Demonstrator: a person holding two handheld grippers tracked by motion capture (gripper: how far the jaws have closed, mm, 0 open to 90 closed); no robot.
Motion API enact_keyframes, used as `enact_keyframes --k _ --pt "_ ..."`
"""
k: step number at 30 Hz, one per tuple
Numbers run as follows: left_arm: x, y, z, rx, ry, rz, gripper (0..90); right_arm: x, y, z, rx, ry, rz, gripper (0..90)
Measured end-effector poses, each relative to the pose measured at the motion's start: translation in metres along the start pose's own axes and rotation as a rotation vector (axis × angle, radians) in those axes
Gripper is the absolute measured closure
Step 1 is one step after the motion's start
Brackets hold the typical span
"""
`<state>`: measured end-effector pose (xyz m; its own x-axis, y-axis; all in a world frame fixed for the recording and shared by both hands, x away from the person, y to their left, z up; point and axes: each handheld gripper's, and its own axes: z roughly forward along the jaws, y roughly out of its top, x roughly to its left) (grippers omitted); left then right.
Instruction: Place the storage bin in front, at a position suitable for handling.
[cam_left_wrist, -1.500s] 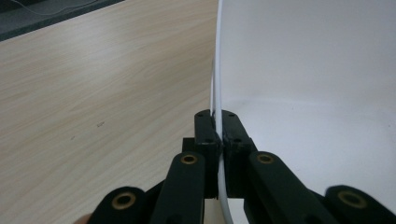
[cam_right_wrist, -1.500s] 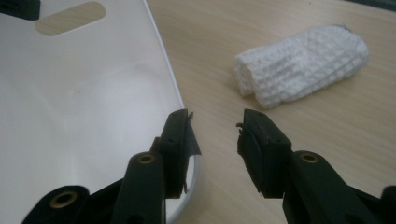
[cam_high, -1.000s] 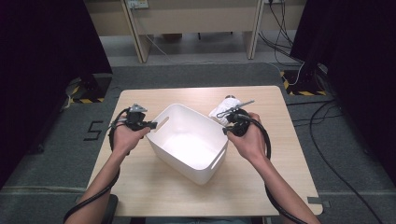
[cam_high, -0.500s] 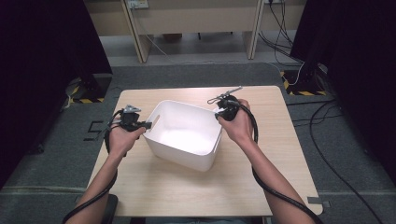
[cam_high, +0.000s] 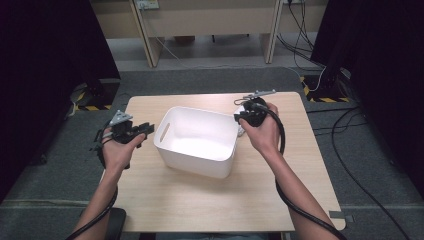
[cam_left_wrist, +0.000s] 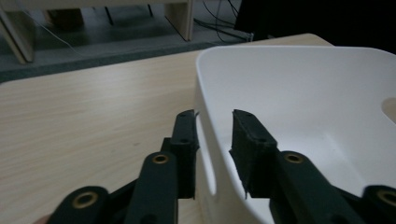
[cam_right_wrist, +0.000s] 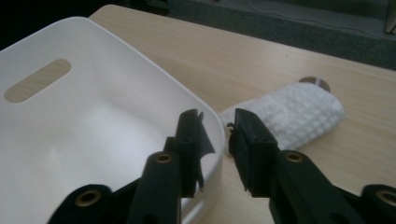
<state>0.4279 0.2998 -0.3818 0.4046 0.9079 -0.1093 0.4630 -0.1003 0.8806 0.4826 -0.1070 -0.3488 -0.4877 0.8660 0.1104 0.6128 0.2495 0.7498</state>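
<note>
- Bin (cam_high: 197, 141): a white plastic tub with a slot handle in each short wall, standing near the middle of the wooden table (cam_high: 165, 205), turned a little askew to its edges, nothing visible inside.
- Left gripper (cam_high: 145, 129): held just beside the bin's left end. In the left gripper view its jaws straddle the rim (cam_left_wrist: 205, 93), one outside and one inside; they have just been opening, and a gap shows between the inner pad and the wall, so the rim is no longer pinched.
- Right gripper (cam_high: 243, 117): at the bin's far right corner. In the right gripper view its jaws have just been opening too; the rim (cam_right_wrist: 212, 121) lies between them, unclamped.
- Cloth (cam_right_wrist: 292, 116): a white waffle-weave cloth lying on the table just beyond the right gripper, beside the bin.
</note>
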Motion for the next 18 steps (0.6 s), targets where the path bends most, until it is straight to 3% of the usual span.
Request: enact_keyframes --k 2,3,8,13,15,18 --pt "0.01 -0.008 -0.003 0.006 0.026 -0.001 78.8 -0.006 -0.011 -0.011 0.023 0.008 0.043 79.2" --pt "0.016 -0.015 -0.002 0.036 0.04 0.009 80.8 -0.008 -0.016 -0.014 0.037 0.005 0.054 80.7" --pt "0.02 -0.038 0.014 0.108 0.003 0.013 83.9 -0.01 -0.044 -0.012 0.096 0.04 0.095 84.4" --pt "0.017 -0.047 0.022 0.128 -0.009 0.032 84.2 -0.003 -0.04 -0.004 0.101 0.038 0.068 85.0" --pt "0.013 -0.048 0.023 0.122 -0.033 0.043 84.1 -0.001 -0.037 0.001 0.106 0.038 0.06 85.2" --pt "0.008 -0.047 0.022 0.122 -0.048 0.058 84.0 0.002 -0.033 0.006 0.108 0.014 0.049 85.9"
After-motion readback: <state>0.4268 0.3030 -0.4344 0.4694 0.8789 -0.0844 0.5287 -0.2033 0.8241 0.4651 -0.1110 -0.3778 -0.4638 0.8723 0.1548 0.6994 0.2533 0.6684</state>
